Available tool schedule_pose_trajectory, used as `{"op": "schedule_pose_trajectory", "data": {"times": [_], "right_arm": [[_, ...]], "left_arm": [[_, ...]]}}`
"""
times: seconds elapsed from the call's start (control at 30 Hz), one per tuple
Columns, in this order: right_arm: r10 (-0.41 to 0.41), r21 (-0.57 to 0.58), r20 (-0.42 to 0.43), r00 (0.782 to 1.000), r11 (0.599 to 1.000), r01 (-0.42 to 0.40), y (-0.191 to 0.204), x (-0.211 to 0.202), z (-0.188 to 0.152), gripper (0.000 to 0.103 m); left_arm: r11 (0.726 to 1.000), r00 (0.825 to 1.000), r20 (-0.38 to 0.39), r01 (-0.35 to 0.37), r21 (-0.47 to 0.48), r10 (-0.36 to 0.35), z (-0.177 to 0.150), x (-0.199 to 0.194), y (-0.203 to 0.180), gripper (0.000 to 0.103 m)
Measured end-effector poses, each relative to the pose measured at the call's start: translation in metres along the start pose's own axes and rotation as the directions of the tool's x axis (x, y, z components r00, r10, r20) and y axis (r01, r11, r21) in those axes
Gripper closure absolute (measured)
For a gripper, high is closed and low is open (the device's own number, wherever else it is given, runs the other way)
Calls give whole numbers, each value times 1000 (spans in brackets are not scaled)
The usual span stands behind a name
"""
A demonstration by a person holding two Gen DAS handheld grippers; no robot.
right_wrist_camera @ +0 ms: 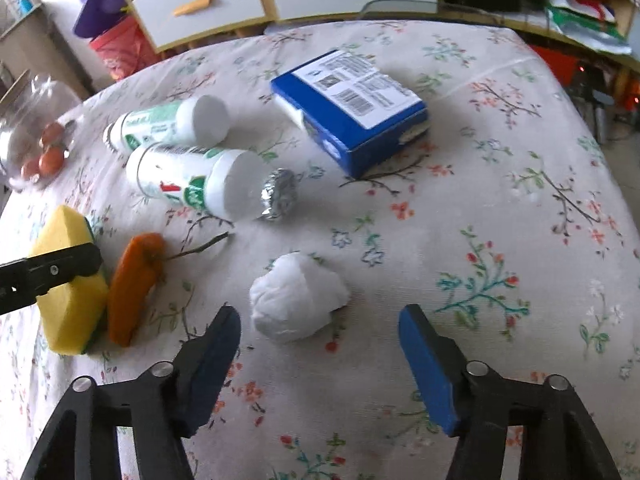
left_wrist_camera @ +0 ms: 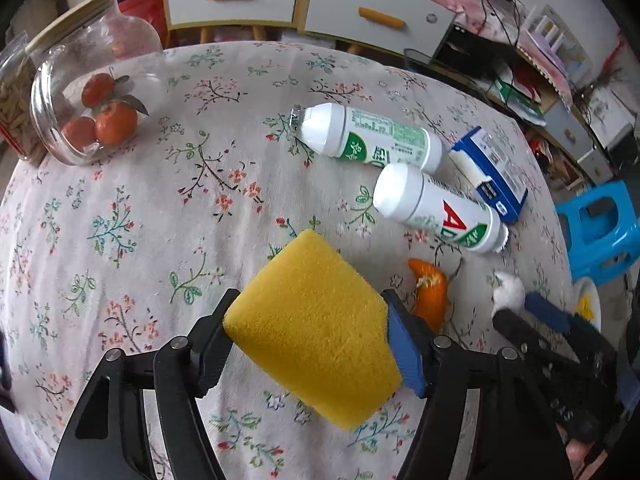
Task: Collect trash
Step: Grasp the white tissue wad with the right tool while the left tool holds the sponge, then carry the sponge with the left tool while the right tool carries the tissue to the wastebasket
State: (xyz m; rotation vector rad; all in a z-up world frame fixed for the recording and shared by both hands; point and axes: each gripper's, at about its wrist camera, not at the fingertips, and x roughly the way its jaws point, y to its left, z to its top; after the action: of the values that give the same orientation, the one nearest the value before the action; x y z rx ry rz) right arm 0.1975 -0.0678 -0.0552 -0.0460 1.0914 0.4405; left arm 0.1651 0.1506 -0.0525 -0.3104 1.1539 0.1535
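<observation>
Tissue wad next for pickup

Crumpled tissue wad (right_wrist_camera: pixel 298 296) lies just beside the orange peel (right_wrist_camera: pixel 134 286). It looks light and soft, so squeeze it across its middle. The right gripper (right_wrist_camera: pixel 320 330) is spread just short of it, empty. The left gripper (left_wrist_camera: pixel 308 332) seems pressed onto a yellow sponge (left_wrist_camera: pixel 316 328).

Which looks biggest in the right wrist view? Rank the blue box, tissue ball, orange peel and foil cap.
1. blue box
2. tissue ball and orange peel: alike, and both sit nearer the camera, so unranked
3. foil cap
</observation>
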Motion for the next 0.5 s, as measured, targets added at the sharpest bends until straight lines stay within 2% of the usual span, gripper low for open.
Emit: {"op": "schedule_pose_trajectory", "data": {"times": [0.17, 0.23, 0.33, 0.5], "right_arm": [[1, -43, 25, 1000, 999, 0, 7, 3, 5, 52], [7, -53, 28, 1000, 999, -6, 9, 5, 6, 68], [23, -66, 15, 1000, 998, -22, 12, 5, 6, 78], [20, -79, 31, 999, 997, -17, 15, -6, 4, 79]], "left_arm": [[1000, 1000, 5, 17, 22, -17, -4, -12, -3, 31], [999, 1000, 16, 23, 32, -24, -5, -17, -6, 31], [998, 999, 38, 26, 51, -28, -7, -30, -10, 31], [996, 996, 86, 32, 80, -39, -11, -50, -17, 31]]}}
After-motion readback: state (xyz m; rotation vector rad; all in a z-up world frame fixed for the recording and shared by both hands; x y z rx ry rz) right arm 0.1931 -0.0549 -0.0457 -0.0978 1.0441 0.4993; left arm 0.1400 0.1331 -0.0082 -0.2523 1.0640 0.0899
